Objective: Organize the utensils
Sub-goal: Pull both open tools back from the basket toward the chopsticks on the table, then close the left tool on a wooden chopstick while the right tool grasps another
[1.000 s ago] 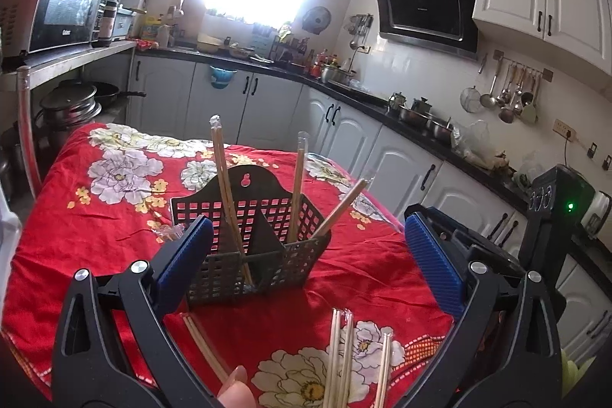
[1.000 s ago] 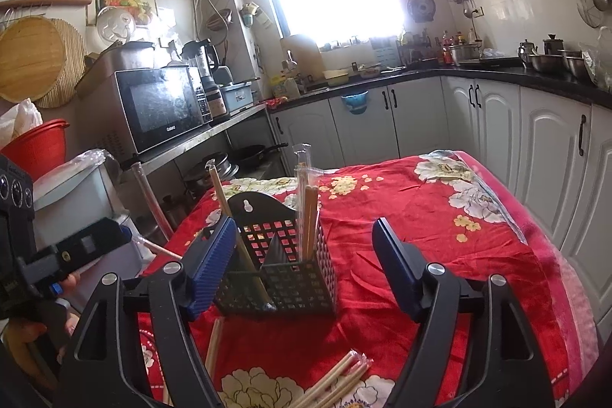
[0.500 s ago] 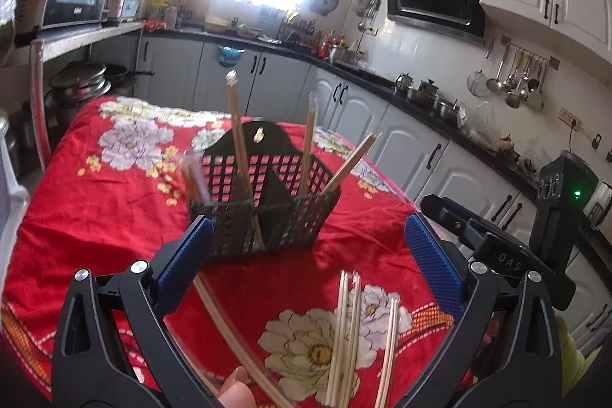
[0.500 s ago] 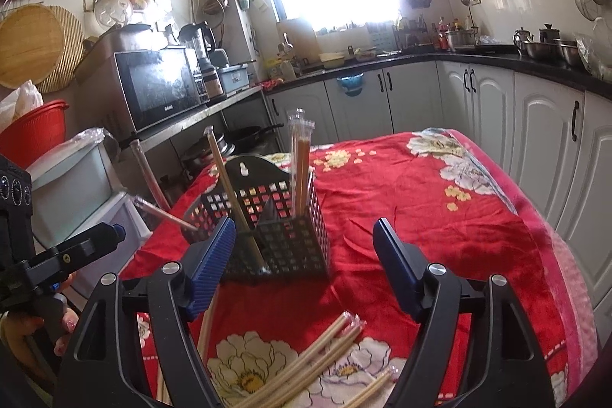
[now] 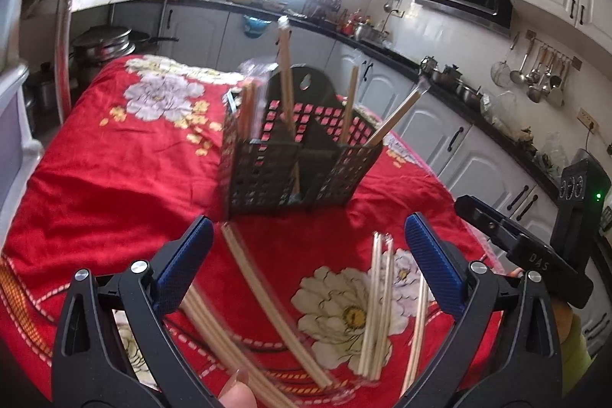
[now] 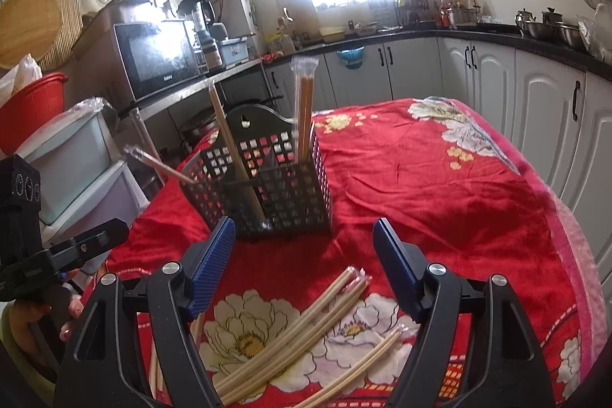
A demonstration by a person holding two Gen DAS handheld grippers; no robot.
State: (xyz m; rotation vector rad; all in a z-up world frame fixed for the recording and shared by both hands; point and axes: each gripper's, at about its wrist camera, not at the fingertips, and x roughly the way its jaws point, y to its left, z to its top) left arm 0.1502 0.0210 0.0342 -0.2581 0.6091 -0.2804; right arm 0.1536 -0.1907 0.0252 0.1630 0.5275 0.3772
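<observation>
A black perforated utensil holder point(image 5: 294, 155) stands on the red floral tablecloth point(image 5: 114, 155) with several wrapped chopstick pairs upright in it; it also shows in the right wrist view point(image 6: 275, 186). More wrapped chopstick pairs point(image 5: 378, 297) lie flat on the cloth near me, and in the right wrist view point(image 6: 298, 327). My left gripper point(image 5: 306, 255) is open and empty above the loose chopsticks. My right gripper point(image 6: 304, 255) is open and empty, just before the holder and above the loose chopsticks.
The table's right edge drops off beside white kitchen cabinets point(image 6: 535, 94). A microwave point(image 6: 153, 60) and a red basin point(image 6: 30, 102) sit on shelving to the left. The right gripper's body point(image 5: 535, 251) shows at the right of the left wrist view.
Both grippers have tilted down and drawn back toward the near edge, so more loose chopsticks on the cloth show. Both stay open and empty.
</observation>
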